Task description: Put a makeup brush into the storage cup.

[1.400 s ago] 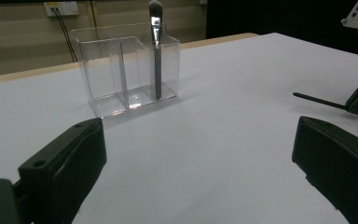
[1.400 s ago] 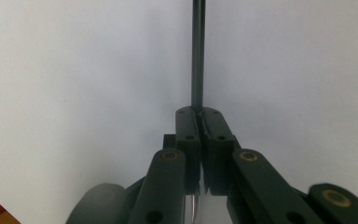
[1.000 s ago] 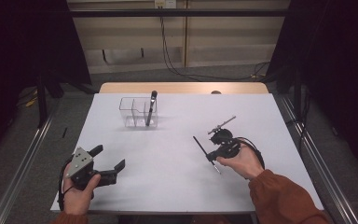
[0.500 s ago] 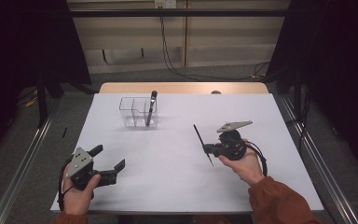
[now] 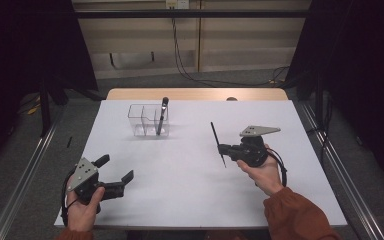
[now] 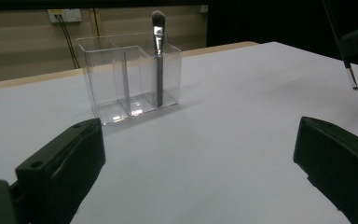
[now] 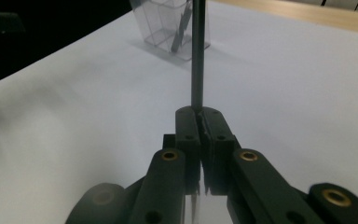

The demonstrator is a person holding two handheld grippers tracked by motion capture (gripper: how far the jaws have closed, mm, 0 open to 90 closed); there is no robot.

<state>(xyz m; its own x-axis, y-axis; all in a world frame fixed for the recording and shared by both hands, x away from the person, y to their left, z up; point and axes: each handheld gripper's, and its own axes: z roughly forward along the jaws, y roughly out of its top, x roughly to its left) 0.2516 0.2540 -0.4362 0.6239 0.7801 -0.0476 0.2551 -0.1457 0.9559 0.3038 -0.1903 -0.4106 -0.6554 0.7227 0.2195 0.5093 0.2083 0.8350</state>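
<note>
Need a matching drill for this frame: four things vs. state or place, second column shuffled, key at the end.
Things:
1. left tool
2. right tool
3. clear organizer
4. thin black brush

States:
A. stands on the white table, one makeup brush upright in an end compartment
B. clamped, off the table
C. jaws wide apart, nothing between
D. jaws shut on a slim handle

Pairs: 1-C, 2-D, 3-A, 4-B

White-topped table [image 5: 190,170], clear 3-compartment organizer [image 5: 147,120] standing toward its far-left side
</note>
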